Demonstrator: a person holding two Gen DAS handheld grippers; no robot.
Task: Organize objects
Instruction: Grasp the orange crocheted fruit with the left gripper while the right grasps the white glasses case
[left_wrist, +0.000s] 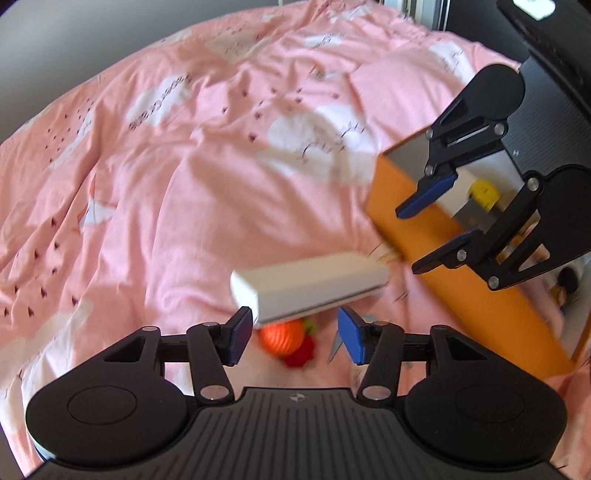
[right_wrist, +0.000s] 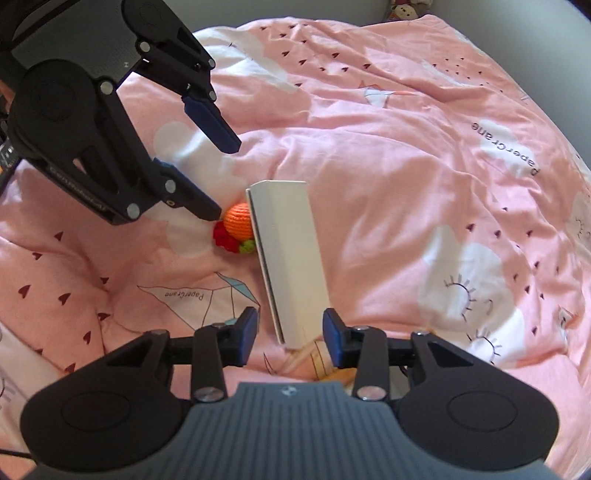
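Note:
A long white box (left_wrist: 310, 286) lies on the pink bedspread (left_wrist: 184, 184); it also shows in the right wrist view (right_wrist: 290, 258). An orange crocheted ball with red and green bits (left_wrist: 282, 341) lies against it, seen in the right wrist view too (right_wrist: 238, 225). My left gripper (left_wrist: 293, 334) is open just above the ball, fingers either side of it, empty; it shows in the right wrist view (right_wrist: 225, 181). My right gripper (right_wrist: 290, 332) is open, its fingers around the box's near end without touching it; it shows in the left wrist view (left_wrist: 424, 240).
An orange storage box (left_wrist: 402, 206) stands at the right on the bed, holding a yellow item (left_wrist: 484, 194) and other things. The bedspread (right_wrist: 406, 184) is rumpled, with folds around the objects. A dark edge and wall lie beyond the bed.

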